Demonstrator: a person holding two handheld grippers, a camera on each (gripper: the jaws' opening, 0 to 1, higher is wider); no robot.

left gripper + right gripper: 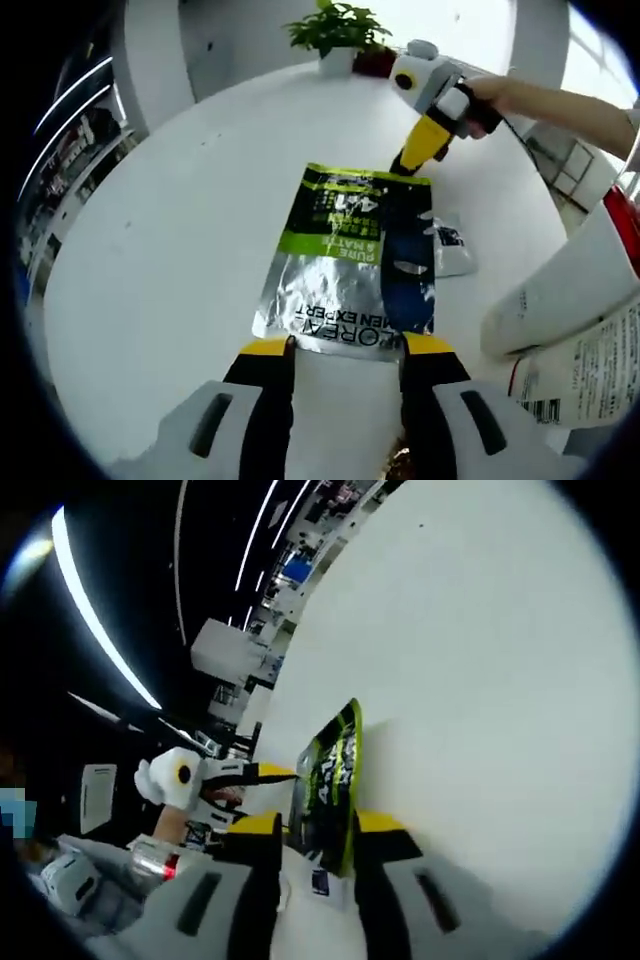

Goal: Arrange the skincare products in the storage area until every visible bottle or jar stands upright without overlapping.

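**Both tools hold one L'Oréal sachet over the white table**

In the left gripper view, shelving with light strips curves along the far left edge, beyond the round white table (170,230). At the middle, the left tool (345,347) rises from the bottom with its yellow-tipped jaws closed on the near edge of a flat L'Oréal Men Expert sachet (345,265), silver at the near end, green and black at the far end, with a dark blue panel along its right side. The sachet stretches away from the camera above the table. At its far edge the right tool (408,165) pinches the green-and-black end, a person's hand (490,100) gripping the handle behind it. A potted green plant (338,35) stands at the far rim of the table. Just right of the sachet a small clear packet (452,250) lies flat on the table. At the right edge two white tubes (570,310) lie on their sides, the nearer one printed with small text and a barcode; a red item shows just above them.

In the right gripper view, dark shelving with bright light strips fills the left. Low on the left the left tool (285,773) reaches in, its yellow tip touching the sachet (335,780), seen here edge-on. The right tool (318,825) at the bottom has its jaws shut on that sachet's green-and-black end. The white table (480,680) spreads across the right.
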